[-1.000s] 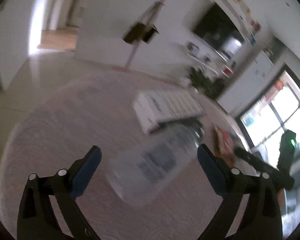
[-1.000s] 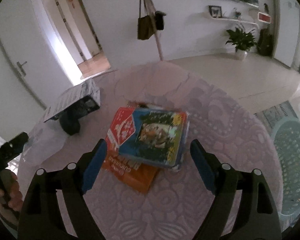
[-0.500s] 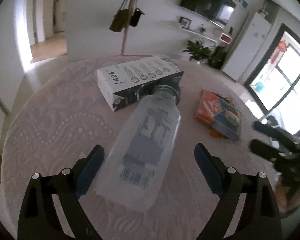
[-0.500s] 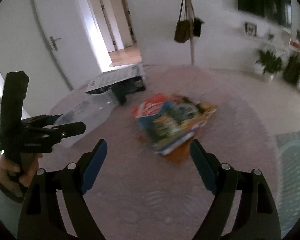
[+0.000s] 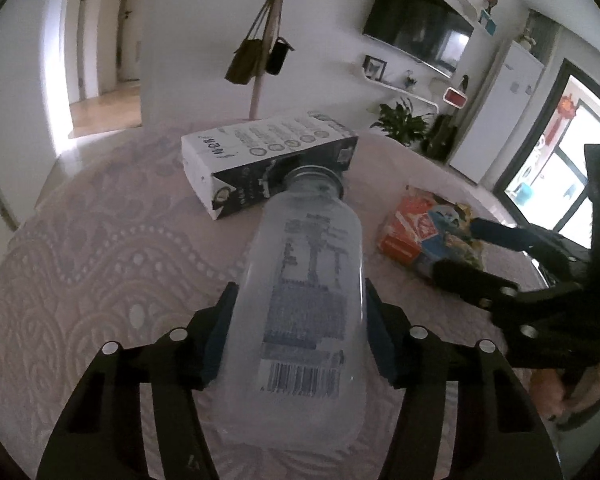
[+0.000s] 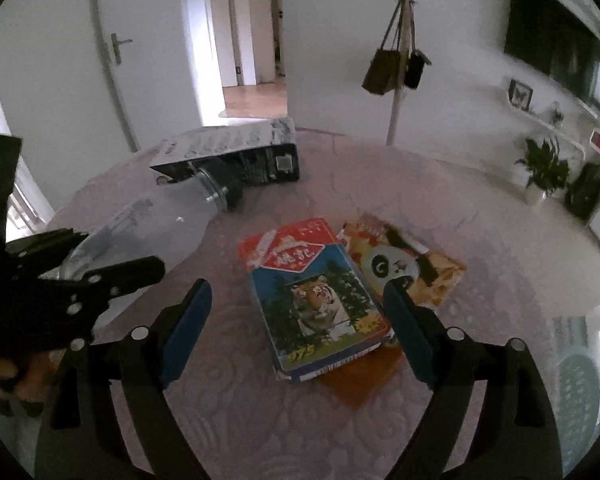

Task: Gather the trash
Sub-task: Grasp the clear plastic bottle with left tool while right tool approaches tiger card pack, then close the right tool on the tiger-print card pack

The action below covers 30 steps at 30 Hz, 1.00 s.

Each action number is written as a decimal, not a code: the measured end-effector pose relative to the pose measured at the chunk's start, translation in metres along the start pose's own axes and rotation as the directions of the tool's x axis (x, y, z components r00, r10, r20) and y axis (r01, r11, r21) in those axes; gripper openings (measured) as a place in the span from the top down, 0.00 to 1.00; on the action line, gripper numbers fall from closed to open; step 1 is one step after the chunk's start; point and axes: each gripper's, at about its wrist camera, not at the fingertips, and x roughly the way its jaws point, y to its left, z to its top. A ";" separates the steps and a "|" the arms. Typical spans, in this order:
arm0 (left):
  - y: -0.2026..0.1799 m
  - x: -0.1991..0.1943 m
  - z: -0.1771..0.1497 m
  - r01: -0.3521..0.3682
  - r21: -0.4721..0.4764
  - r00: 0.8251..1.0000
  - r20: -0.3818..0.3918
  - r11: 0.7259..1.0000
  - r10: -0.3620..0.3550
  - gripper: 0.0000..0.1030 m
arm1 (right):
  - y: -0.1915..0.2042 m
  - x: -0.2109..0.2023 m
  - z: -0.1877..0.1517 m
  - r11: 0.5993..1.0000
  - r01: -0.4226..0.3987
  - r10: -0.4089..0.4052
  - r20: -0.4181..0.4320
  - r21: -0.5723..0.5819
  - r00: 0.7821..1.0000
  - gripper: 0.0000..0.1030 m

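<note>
A clear plastic bottle (image 5: 308,300) with a printed label lies on the lace-covered round table (image 5: 100,260), its neck against a black-and-white carton (image 5: 268,152). My left gripper (image 5: 300,296) is closing around the bottle's body, and the blue pads touch both of its sides. In the right wrist view the bottle (image 6: 152,224) and left gripper (image 6: 112,252) sit at the left. My right gripper (image 6: 296,288) hovers over a blue tiger box (image 6: 316,300) stacked on an orange panda packet (image 6: 404,264). Its jaws are wide and opening slightly, gripping nothing.
A teal plastic basket (image 6: 580,392) stands on the floor past the table's right edge. A coat stand with hanging bags (image 5: 260,56) rises behind the table. The right gripper (image 5: 458,246) and a hand reach in at the right of the left wrist view.
The left jaws have closed in from wide apart onto the bottle's sides. The right gripper has swung and rolled, so the tiger box now lies centred between its fingers.
</note>
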 end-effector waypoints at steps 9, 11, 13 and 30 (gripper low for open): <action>0.007 -0.003 0.000 0.074 -0.050 0.997 0.021 0.996 -0.073 0.47 | 0.021 0.007 0.001 0.992 0.078 -0.079 -0.010 -0.097 0.997 0.41; 0.009 -0.005 -0.001 0.084 -0.064 0.996 0.020 0.994 -0.082 0.47 | 0.025 0.003 -0.002 0.992 0.063 -0.065 -0.012 -0.110 0.998 0.42; 0.008 -0.013 -0.004 0.086 -0.071 0.996 0.032 0.994 -0.084 0.48 | 0.025 -0.003 -0.004 0.993 0.050 -0.052 -0.009 -0.107 0.999 0.60; 0.004 -0.058 -0.054 0.114 -0.081 0.990 0.099 0.990 -0.105 0.48 | 0.019 0.004 0.012 0.996 -0.082 0.078 -0.088 -0.045 0.993 0.13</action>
